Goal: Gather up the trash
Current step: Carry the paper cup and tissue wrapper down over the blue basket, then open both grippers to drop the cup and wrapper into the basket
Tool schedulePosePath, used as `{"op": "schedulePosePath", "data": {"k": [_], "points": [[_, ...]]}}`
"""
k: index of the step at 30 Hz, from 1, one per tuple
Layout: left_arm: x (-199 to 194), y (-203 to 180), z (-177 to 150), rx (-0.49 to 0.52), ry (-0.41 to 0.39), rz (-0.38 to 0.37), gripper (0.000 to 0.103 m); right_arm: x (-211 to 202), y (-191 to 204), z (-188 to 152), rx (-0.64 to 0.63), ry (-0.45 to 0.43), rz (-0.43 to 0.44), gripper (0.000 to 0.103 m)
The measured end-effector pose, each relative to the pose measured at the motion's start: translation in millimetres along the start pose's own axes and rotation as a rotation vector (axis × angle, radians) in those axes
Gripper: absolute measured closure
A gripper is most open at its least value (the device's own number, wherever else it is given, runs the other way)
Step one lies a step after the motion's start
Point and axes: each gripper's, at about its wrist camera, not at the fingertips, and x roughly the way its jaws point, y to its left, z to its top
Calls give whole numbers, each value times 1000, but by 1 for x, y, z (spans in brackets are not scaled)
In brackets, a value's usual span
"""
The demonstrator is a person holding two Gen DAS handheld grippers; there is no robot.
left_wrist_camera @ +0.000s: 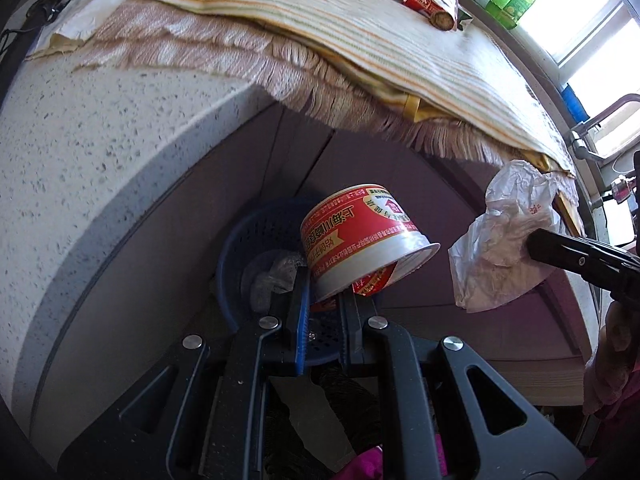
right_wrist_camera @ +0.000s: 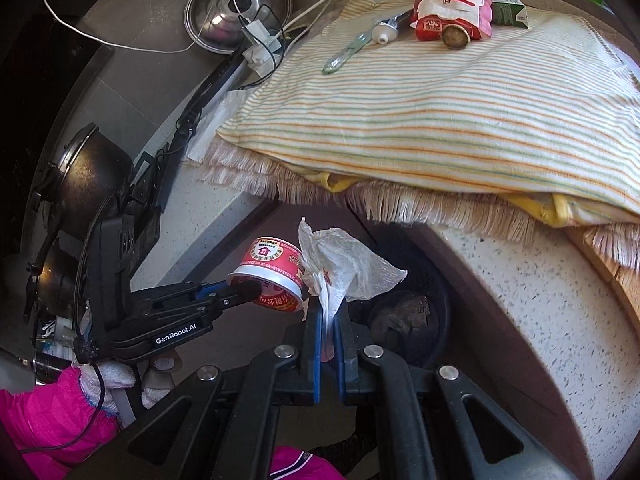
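My left gripper is closed on the rim of a red-and-white paper instant-noodle bowl, which tilts up and to the right out of my jaws, its open mouth turned down toward me and its torn red lid flap hanging beside my right finger. Just beyond and below those jaws sits a dark blue perforated plastic waste basket with crumpled clear wrapping in its bottom.

My right gripper is pinched nearly shut on a crumpled white paper napkin; the sheet fans upward out of the 2 fingers, with a small red mark on it. Immediately left of these jaws the bowl touches or nearly touches the napkin, I cannot tell which. Ahead and slightly right of them, lower down, lies the basket.

Above both pairs of jaws the speckled white stone countertop juts out, draped with a striped cream cloth with a fringed edge. Far ahead on that cloth lie a red-and-white fast-food paper bag, a small white tube and a clear plastic spoon.
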Motion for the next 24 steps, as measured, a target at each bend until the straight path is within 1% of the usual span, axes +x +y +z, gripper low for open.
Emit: {"op": "schedulePosePath", "data": {"k": [6, 10, 18, 24], "points": [[26, 3, -12, 9, 45, 35, 93, 23, -4, -15, 4, 57, -30, 100], [40, 4, -16, 8, 71, 54, 93, 37, -7, -24, -19, 86, -64, 100], [66, -3, -20, 38, 115, 87, 93, 64, -17, -35, -28, 134, -99, 100], [85, -2, -20, 44, 155, 106, 93, 87, -23, -36, -30, 164, -128, 100]]}}
